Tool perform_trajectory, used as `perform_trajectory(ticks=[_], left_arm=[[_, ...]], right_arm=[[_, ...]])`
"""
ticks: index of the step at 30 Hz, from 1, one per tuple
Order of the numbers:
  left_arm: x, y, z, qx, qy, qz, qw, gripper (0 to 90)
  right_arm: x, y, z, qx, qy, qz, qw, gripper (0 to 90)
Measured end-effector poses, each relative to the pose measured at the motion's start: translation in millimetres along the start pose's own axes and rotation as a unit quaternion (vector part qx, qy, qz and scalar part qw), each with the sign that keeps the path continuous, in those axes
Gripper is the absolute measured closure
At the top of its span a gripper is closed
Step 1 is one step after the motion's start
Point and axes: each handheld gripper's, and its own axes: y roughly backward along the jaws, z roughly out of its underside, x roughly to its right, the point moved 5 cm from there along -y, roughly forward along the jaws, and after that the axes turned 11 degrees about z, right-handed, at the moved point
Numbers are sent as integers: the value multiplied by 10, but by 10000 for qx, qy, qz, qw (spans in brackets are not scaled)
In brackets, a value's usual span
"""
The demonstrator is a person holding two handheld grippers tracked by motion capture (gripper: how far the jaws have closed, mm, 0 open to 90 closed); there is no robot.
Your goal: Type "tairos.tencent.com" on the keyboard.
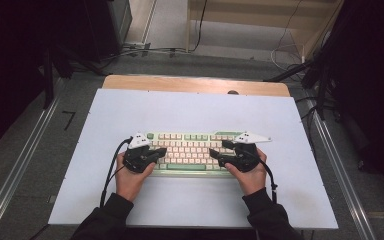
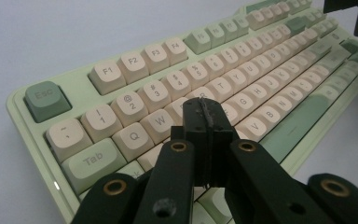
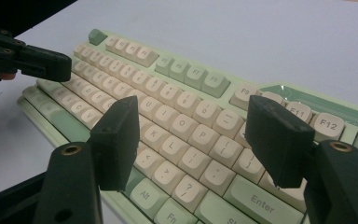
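Note:
A pale green keyboard (image 1: 187, 142) with cream keycaps lies in the middle of the white table top. My left gripper (image 1: 159, 151) is shut with nothing between its jaws, and hangs over the keyboard's left half. In the left gripper view the left gripper (image 2: 204, 112) has its joined tips just above the letter keys near W and E on the keyboard (image 2: 270, 60). My right gripper (image 1: 220, 152) stands open over the right half. In the right gripper view the right gripper (image 3: 198, 135) has its wide jaws either side of the K, L and P keys of the keyboard (image 3: 182, 79), touching nothing.
The white sheet (image 1: 195, 110) covers a wooden table whose far edge (image 1: 195, 84) shows. Metal rails (image 1: 15, 170) run along both sides on the floor, with cables (image 1: 145, 50) and dark stands beyond. The left gripper's jaws (image 3: 42, 63) cross the upper left of the right gripper view.

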Motion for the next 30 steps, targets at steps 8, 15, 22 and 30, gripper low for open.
perform_trajectory(ticks=[8, 15, 22, 30], left_arm=[[-31, -48, 21, -101, 21, -113, 9999, 900], [-48, -62, 26, -157, 33, -140, 9998, 900], [-44, -89, 45, -248, 57, -121, 9996, 900], [8, -50, -13, 84, 43, 42, 9999, 738]], right_arm=[[8, 16, 19, -5, -13, 24, 10000, 339], [14, 18, 24, -6, -7, 24, 10000, 340], [8, 14, 27, -25, -1, 19, 10000, 344], [0, 2, 35, -47, 9, 12, 10000, 344]])
